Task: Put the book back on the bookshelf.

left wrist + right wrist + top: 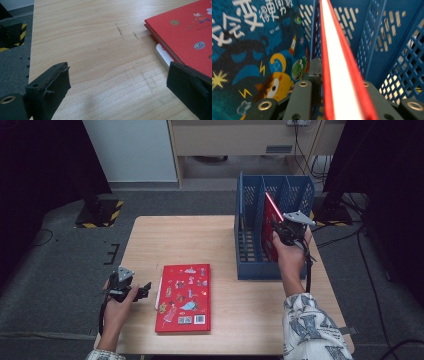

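Wooden table (225, 245) bears a blue rack (252, 265); right gripper (287, 227) pinches a red book (270, 220) upright for slotting, while left gripper (142, 290) waits spread.

The worktop (220, 240) is pale wood-grain, smooth and matt, with a few dark scuffs. The red book (184, 298) lying flat near the left has a glossy printed hard cover over white paper pages. The blue rack (250, 265) at the far right looks like moulded perforated plastic with a faint sheen. The upright red book (337, 75) in it shows shiny red covers and bright paper edges. The left gripper (117, 87) has jaws faced in black, matt, rough-edged padding.
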Tool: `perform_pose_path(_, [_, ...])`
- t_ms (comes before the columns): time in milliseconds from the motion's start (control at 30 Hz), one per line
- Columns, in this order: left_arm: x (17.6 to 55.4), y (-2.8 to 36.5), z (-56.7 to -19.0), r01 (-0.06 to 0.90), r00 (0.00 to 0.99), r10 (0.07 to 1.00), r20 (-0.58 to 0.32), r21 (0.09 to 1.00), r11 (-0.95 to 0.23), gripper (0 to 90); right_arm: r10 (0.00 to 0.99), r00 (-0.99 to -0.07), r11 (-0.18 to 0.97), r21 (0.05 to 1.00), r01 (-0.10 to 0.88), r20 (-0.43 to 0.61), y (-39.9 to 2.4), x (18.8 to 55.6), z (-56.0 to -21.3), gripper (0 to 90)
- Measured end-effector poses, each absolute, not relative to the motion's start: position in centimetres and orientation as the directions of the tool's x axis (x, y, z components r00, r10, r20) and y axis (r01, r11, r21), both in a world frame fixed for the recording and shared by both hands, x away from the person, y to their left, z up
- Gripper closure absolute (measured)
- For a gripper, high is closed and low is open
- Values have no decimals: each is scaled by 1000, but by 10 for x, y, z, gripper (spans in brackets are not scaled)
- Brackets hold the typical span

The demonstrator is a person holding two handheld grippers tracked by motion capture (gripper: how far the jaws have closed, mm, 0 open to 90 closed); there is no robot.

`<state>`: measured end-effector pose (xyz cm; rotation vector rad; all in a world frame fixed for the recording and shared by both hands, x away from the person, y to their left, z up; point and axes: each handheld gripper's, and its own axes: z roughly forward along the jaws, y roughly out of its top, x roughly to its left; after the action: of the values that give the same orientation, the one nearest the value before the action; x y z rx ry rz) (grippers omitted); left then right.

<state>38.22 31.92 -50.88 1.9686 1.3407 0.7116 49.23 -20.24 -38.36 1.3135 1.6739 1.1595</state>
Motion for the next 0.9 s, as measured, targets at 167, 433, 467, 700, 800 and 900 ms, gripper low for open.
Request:
perform_pose_path(167, [382, 319, -509, 591, 332, 940, 76, 760, -270, 38, 969, -245, 89, 939, 332, -6, -202, 493, -374, 757])
perform_pose_path(433, [383, 318, -509, 590, 336, 939, 77, 759, -274, 38, 975, -217, 109, 936, 336, -36, -200, 496, -370, 790])
perform_pose_path(467, [383, 318, -509, 590, 337, 938, 77, 759, -274, 39, 975, -218, 115, 935, 335, -42, -200, 496, -370, 792])
perform_pose_path(700, [383, 318, -509, 588, 341, 937, 73, 761, -274, 40, 981, -175, 129, 946, 297, -79, -195, 502, -370, 796])
perform_pose_path(800, [383, 318, -509, 588, 341, 937, 72, 761, -273, 40, 983, -170, 122, 951, 286, -75, -193, 506, -369, 796])
perform_pose_path(900, [383, 318, -509, 589, 342, 937, 73, 760, -274, 41, 983, -165, 119, 953, 278, -75, -191, 512, -368, 796])
